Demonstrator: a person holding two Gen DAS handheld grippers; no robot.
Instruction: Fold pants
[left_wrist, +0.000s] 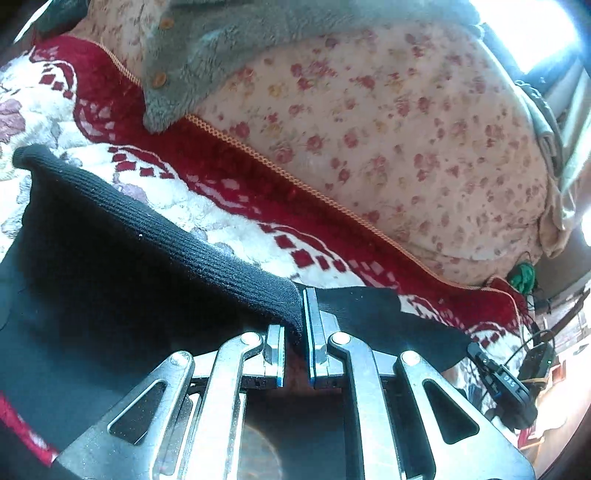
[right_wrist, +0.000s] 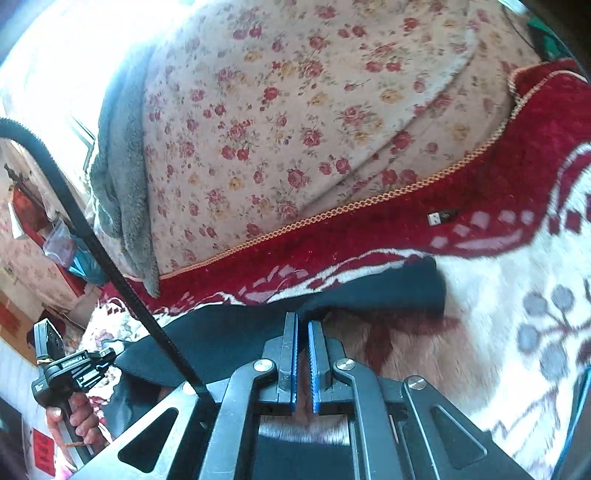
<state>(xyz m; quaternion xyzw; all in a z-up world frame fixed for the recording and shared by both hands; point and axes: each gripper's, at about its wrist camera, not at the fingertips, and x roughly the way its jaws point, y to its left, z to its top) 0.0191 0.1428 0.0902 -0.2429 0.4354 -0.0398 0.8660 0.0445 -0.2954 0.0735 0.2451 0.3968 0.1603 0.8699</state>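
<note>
The left tool (left_wrist: 293, 325) is clenched on the ribbed waistband (left_wrist: 155, 229) of the black pants (left_wrist: 110, 314), which rises from the fingers toward the upper left and stands lifted off the red and white blanket (left_wrist: 236, 229) on the bed. Only this view shows the waistband's knit, the buttons on the grey fleece garment (left_wrist: 207, 55), and the other tool's handle (left_wrist: 506, 384) at the right edge with black cloth stretched toward it.

The right tool (right_wrist: 303, 325) is clenched on a thin black edge of the pants (right_wrist: 369, 291), the cloth bunched just above its fingertips and running left. Only this view shows a hand (right_wrist: 77, 417) gripping the left tool's handle at the lower left, a black cable (right_wrist: 92, 236) crossing diagonally in front of the lens, and a small USB plug (right_wrist: 441, 217) lying alone on the blanket's red border.

Both views show the floral quilt (right_wrist: 295, 129) heaped beyond the blanket's orange braided hem (right_wrist: 369, 206), with the grey fleece at its left side. To the right of the right tool the white pile of the blanket lies open; the cable and left tool crowd its left side
</note>
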